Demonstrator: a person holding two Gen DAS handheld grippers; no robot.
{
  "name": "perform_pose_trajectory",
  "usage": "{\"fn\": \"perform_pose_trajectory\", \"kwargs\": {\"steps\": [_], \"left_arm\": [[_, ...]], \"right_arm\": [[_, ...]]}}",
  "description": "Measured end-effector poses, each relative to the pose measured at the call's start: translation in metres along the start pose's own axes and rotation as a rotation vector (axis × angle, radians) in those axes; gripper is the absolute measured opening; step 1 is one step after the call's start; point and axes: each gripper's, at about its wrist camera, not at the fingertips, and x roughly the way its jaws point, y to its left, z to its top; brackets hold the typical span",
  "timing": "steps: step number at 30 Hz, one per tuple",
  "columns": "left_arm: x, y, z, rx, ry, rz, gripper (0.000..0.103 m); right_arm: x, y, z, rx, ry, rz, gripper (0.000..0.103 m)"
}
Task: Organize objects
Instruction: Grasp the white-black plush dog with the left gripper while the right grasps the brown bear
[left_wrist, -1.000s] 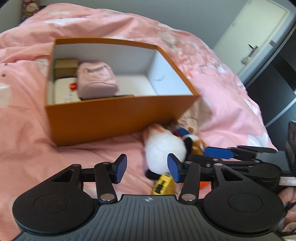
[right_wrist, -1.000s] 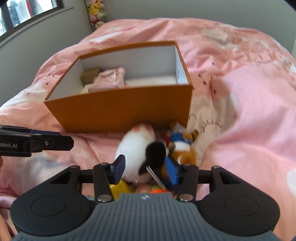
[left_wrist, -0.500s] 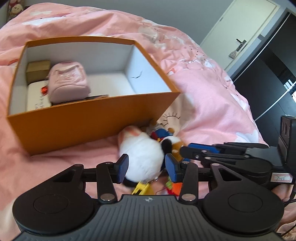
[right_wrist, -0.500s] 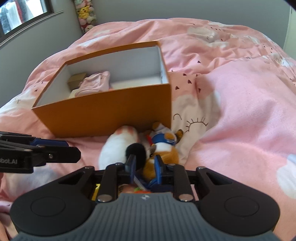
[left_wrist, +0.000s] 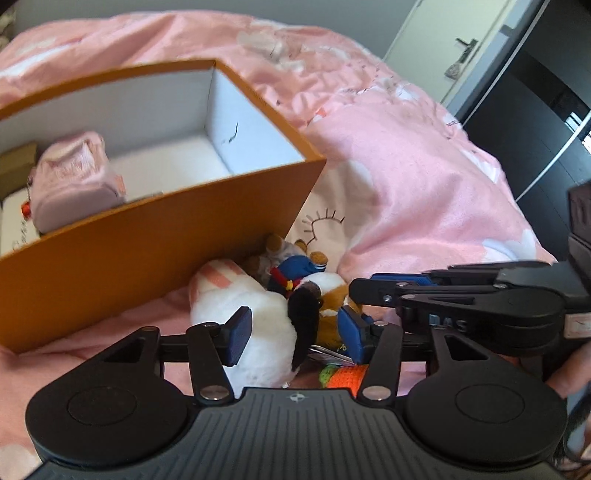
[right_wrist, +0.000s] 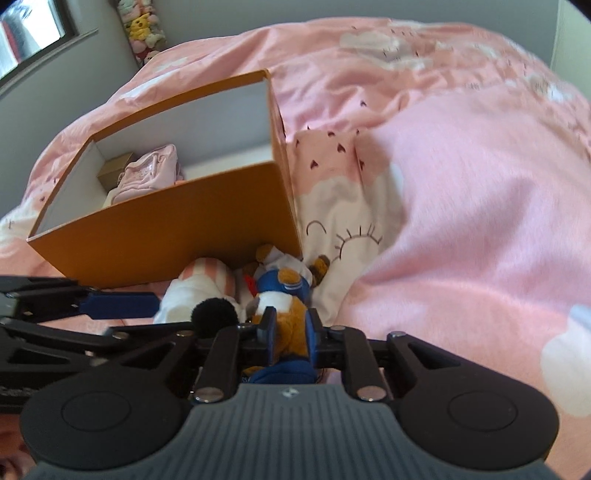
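The orange box (left_wrist: 155, 236) was seen in the upper left of both views, open-topped on the pink duvet (left_wrist: 406, 177), with a pink pouch (left_wrist: 74, 181) and a small brown carton (right_wrist: 114, 171) already inside. Compared with a second earlier, the box was seen from nearer, and the plush pile at its lower right corner had been closed upon.

The right gripper (right_wrist: 290, 332), wide a second before, had been narrowed onto the brown-and-blue plush (right_wrist: 284, 295), which was judged to be gripped for transfer to the box. The left gripper (left_wrist: 291, 334) was left wide, its pads either side of the white plush (left_wrist: 251, 325) without pressing it.

Only the left view showed the orange knitted item (left_wrist: 343, 376) low in the frame and the door (left_wrist: 454, 48) at upper right. Only the right view showed the squeeze on the plush and the window (right_wrist: 33, 33) at upper left.
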Motion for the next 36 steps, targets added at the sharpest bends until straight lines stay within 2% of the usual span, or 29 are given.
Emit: {"fn": "perform_pose_trajectory", "kwargs": {"steps": [3,5,12,16,17,19,24,27,30,32,34,36], "left_arm": [[0.007,0.0,0.002,-0.022,0.007,-0.005,0.072],[0.011,-0.003,0.004,-0.012,0.008,0.015,0.075],[0.027,-0.01,-0.003,0.1,0.042,0.201,0.078],[0.02,0.004,-0.008,0.056,0.04,0.168,0.078],[0.015,0.009,-0.009,0.039,0.033,0.157,0.075],[0.005,0.017,-0.014,0.008,0.014,0.13,0.068],[-0.015,0.036,-0.02,-0.088,-0.014,0.085,0.049],[-0.022,0.044,-0.021,-0.135,-0.02,0.071,0.044],[-0.025,0.049,-0.022,-0.174,-0.028,0.06,0.043],[-0.025,0.053,-0.022,-0.203,-0.022,0.053,0.044],[-0.024,0.056,-0.021,-0.234,-0.012,0.049,0.049],[-0.022,0.058,-0.019,-0.266,0.003,0.044,0.064]], "right_arm": [[0.001,-0.011,-0.001,0.058,0.01,0.03,0.023],[0.002,-0.018,0.0,0.099,0.016,0.044,0.024],[0.011,-0.032,0.003,0.198,0.04,0.121,0.028],[0.016,-0.029,0.002,0.212,0.064,0.16,0.037],[0.017,-0.026,0.003,0.198,0.068,0.168,0.039],[0.018,-0.019,0.002,0.158,0.073,0.178,0.051],[0.031,-0.011,0.0,0.085,0.094,0.13,0.051],[0.04,-0.015,-0.001,0.098,0.114,0.142,0.044],[0.033,-0.005,0.0,0.057,0.099,0.162,0.041],[0.03,0.004,-0.001,0.029,0.105,0.208,0.041],[0.032,0.013,-0.003,0.005,0.114,0.204,0.041],[0.036,0.018,-0.006,-0.023,0.114,0.181,0.041]]}}
